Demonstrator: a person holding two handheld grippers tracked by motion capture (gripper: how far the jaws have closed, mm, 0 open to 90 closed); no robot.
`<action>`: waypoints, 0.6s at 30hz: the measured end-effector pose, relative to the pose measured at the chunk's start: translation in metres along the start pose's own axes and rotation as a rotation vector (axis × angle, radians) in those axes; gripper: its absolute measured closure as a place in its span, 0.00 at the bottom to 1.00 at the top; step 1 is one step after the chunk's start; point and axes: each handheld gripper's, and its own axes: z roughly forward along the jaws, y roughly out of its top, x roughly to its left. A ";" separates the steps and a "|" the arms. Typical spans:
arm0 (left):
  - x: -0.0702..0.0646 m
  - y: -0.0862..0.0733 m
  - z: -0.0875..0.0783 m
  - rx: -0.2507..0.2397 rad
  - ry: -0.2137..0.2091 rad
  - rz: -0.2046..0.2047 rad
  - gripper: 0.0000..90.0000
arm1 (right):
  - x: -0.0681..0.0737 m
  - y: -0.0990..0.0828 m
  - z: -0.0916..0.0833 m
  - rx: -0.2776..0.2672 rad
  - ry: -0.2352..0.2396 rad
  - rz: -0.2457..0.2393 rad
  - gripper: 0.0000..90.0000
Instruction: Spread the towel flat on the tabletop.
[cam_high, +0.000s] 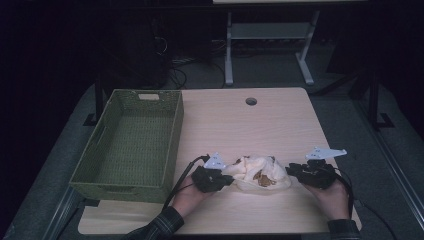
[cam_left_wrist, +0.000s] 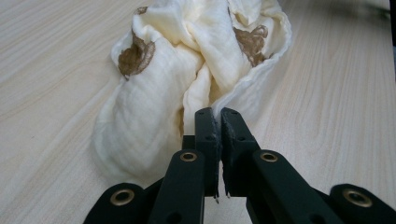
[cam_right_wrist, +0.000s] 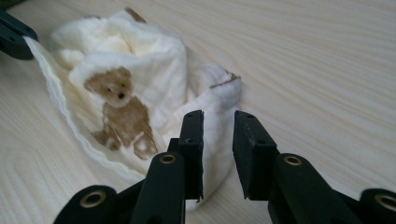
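While the left gripper (cam_left_wrist: 215, 112) pinches one edge of the bear-print muslin cloth (cam_high: 258, 173) bunched on the table (cam_high: 270, 120), the right gripper (cam_right_wrist: 218, 116), jaws parted around a fold, likely needs to clamp before spreading.

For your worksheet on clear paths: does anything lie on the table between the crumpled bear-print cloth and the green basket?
Nothing visible does. The cloth lies on the table to the right of the green basket. Between them is bare wood, apart from the left tongs shut on the cloth's near edge.
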 end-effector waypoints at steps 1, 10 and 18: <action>0.000 0.000 0.000 0.001 0.000 0.000 0.96 | 0.001 0.001 0.000 -0.010 0.008 -0.006 0.80; 0.000 0.000 0.002 0.011 -0.006 0.005 0.95 | 0.020 0.009 0.020 0.019 0.065 -0.061 0.80; -0.001 -0.001 0.003 0.008 -0.011 -0.006 0.96 | 0.027 0.009 0.042 0.094 0.052 -0.089 0.77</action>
